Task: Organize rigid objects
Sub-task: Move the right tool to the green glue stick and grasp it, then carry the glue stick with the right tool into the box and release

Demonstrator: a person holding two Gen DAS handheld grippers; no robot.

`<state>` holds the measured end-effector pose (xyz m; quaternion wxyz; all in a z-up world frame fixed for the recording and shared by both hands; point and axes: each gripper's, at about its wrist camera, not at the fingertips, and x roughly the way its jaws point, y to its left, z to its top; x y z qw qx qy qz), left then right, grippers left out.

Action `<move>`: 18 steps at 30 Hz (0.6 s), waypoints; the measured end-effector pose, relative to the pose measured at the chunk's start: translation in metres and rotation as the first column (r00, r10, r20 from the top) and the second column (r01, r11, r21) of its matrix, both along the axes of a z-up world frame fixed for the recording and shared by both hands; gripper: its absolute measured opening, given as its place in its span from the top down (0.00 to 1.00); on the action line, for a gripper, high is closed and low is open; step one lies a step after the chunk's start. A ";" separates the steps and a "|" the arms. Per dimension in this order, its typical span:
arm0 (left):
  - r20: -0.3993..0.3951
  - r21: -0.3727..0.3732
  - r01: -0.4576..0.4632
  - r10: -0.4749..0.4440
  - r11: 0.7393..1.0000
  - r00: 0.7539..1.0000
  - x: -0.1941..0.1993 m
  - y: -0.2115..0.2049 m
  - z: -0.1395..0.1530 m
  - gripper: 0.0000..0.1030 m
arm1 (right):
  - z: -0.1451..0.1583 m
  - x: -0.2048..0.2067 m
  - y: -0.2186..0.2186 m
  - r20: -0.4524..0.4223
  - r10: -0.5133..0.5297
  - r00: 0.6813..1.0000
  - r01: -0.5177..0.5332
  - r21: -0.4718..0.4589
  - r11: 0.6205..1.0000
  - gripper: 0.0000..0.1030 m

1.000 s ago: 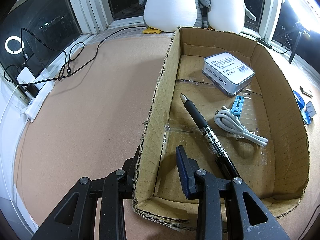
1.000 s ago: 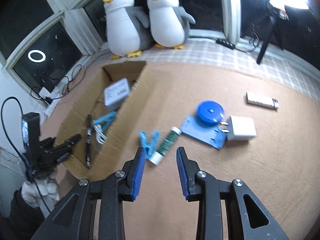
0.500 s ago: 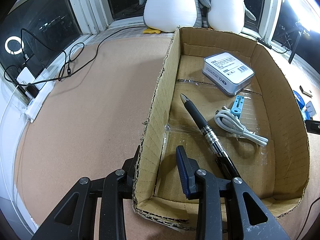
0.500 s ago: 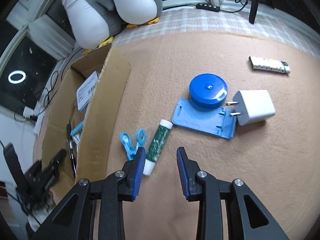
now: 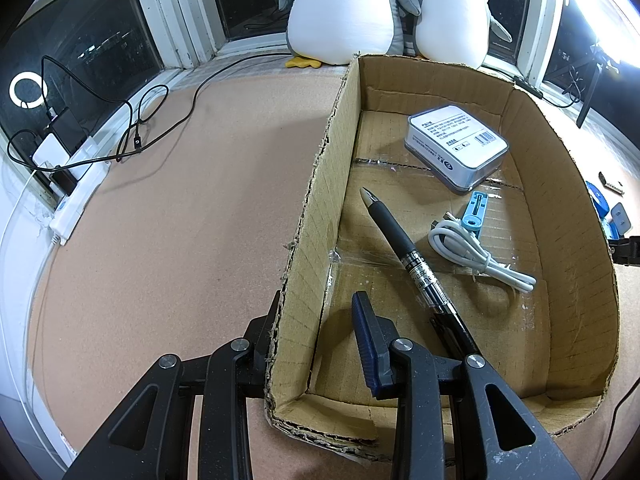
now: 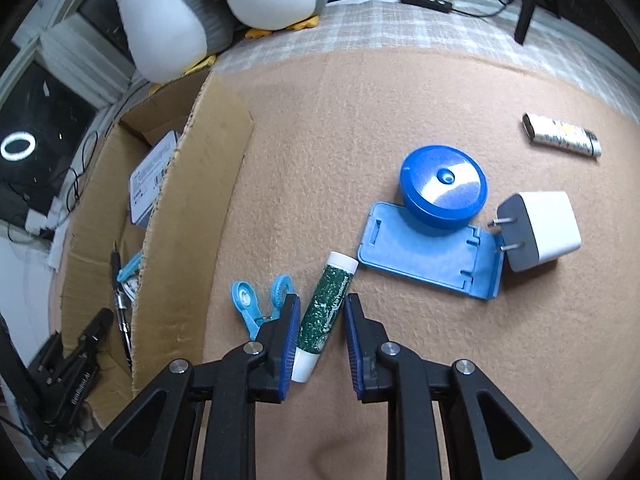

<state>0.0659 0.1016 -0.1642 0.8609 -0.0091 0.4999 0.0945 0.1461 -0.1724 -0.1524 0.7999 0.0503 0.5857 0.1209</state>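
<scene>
A cardboard box (image 5: 316,184) holds a black pen (image 5: 408,256), a white cable (image 5: 472,256), a blue clip (image 5: 474,212) and a grey tin (image 5: 456,144). My left gripper (image 5: 316,320) is open and straddles the box's near-left wall, one finger outside, one inside. My right gripper (image 6: 320,312) is open, low over the mat, its fingers either side of a green tube (image 6: 326,312) with a white cap. The tube lies flat between the pads. A light blue clip (image 6: 260,300) lies just left of the left finger. The box (image 6: 180,240) stands to the left.
On the mat to the right lie a blue round case (image 6: 444,184), a blue flat stand (image 6: 432,256), a white plug adapter (image 6: 536,228) and a patterned lighter (image 6: 562,140). Two plush penguins (image 5: 388,12) sit behind the box. Cables (image 5: 132,128) and a power strip lie far left.
My right gripper has moved down and forward, so the green tube now lies between its open fingers. The left gripper has stayed on the box wall.
</scene>
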 end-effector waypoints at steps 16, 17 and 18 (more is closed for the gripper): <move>0.002 -0.002 -0.003 0.003 1.000 1.000 0.001 -0.002 -0.001 0.67 | 0.004 -0.017 -0.012 0.029 0.072 0.997 -0.070 -0.058 0.996 0.86; 0.002 -0.002 -0.002 0.002 1.000 1.000 0.001 -0.002 -0.001 0.67 | 0.006 -0.019 -0.013 0.033 0.070 0.997 -0.068 -0.052 0.996 0.87; 0.002 -0.002 -0.003 0.003 1.000 1.000 0.001 -0.002 -0.001 0.67 | 0.007 -0.018 -0.011 0.037 0.068 0.997 -0.067 -0.048 0.997 0.87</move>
